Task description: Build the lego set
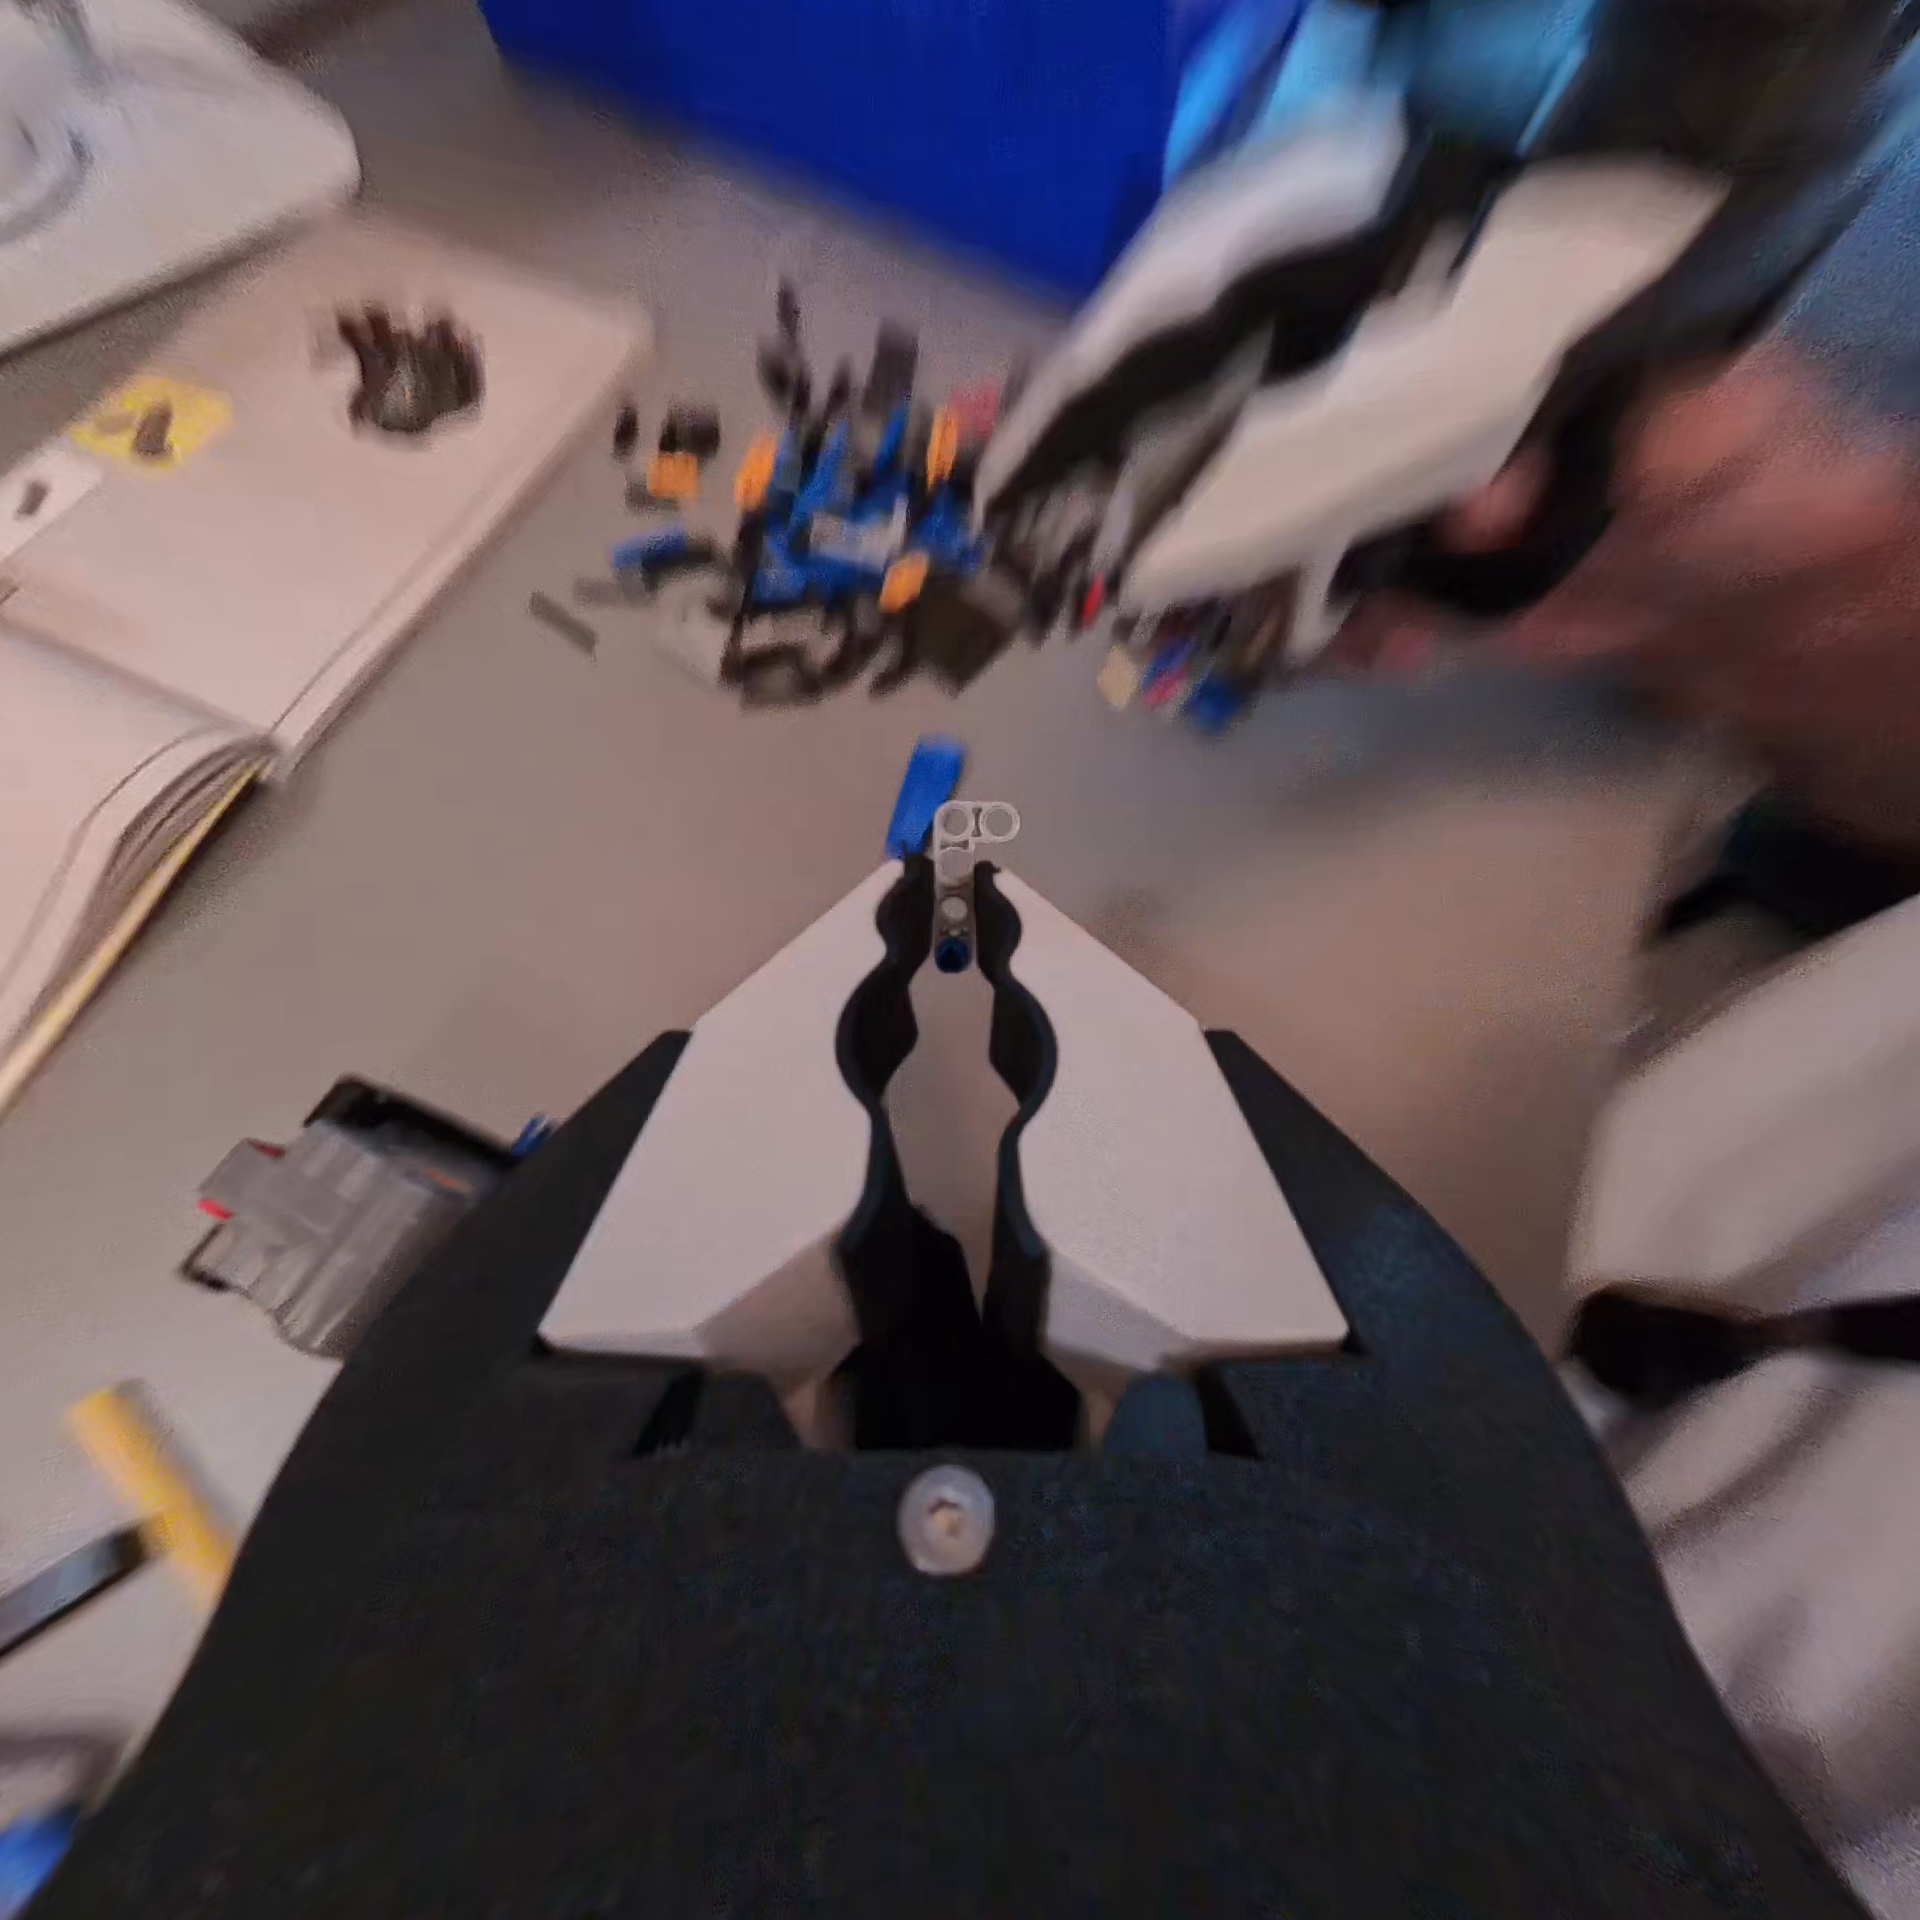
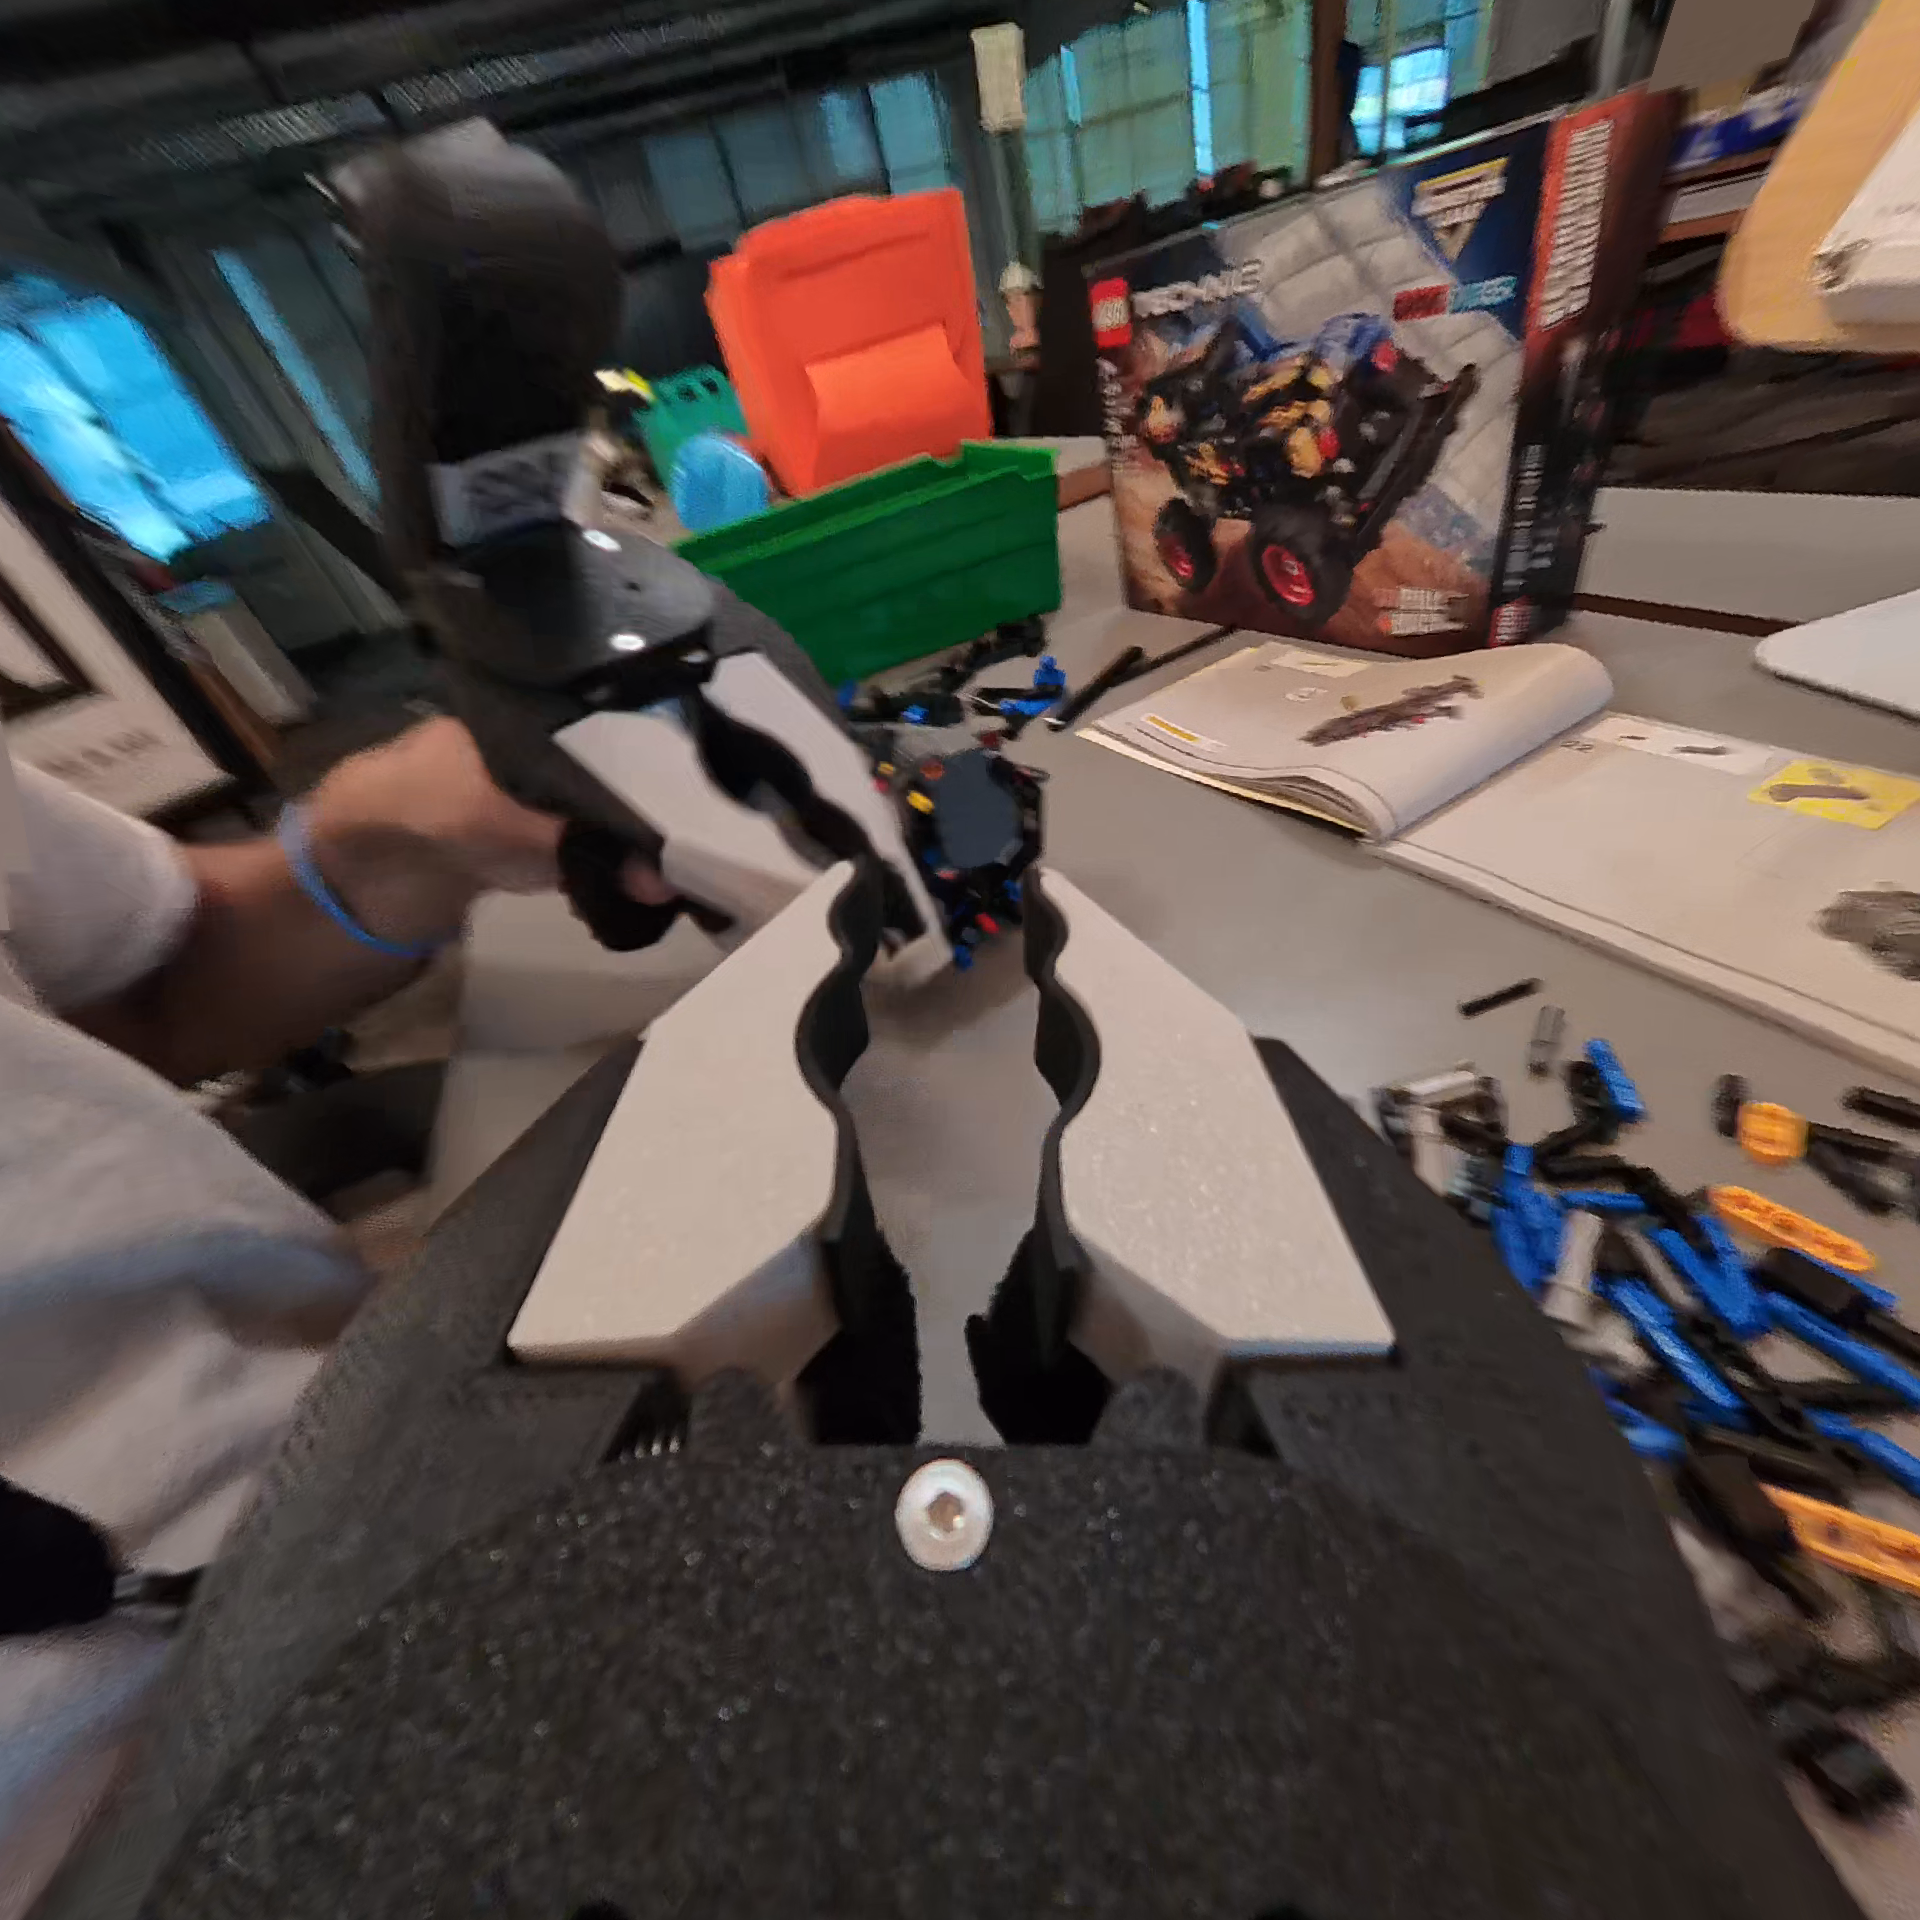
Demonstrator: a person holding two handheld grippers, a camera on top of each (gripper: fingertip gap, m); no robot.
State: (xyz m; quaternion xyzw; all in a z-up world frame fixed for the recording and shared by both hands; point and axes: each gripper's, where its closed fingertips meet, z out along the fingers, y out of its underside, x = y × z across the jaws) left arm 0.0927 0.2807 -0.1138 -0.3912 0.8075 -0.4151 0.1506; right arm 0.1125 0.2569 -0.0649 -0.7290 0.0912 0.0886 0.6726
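In the left wrist view my left gripper (image 1: pixel 951 873) is shut on a small white lego beam (image 1: pixel 975 826) with a blue pin (image 1: pixel 951 954) in it. The beam's holed end sticks out past the tips, above the grey table. My right gripper (image 2: pixel 948 894) is closed on a black lego assembly (image 2: pixel 971 821) with blue and red bits, held between its tips. In the right wrist view the left gripper (image 2: pixel 790 769) comes in from the left, its tips right beside the assembly. The right gripper also shows blurred in the left wrist view (image 1: pixel 1299 416).
A pile of loose blue, black and orange pieces (image 1: pixel 831 540) lies on the table, also in the right wrist view (image 2: pixel 1662 1268). An open instruction booklet (image 2: pixel 1403 748), the set's box (image 2: pixel 1351 384), a green bin (image 2: pixel 894 561) and an orange object (image 2: pixel 852 332) stand beyond. A blue piece (image 1: pixel 928 790) lies ahead.
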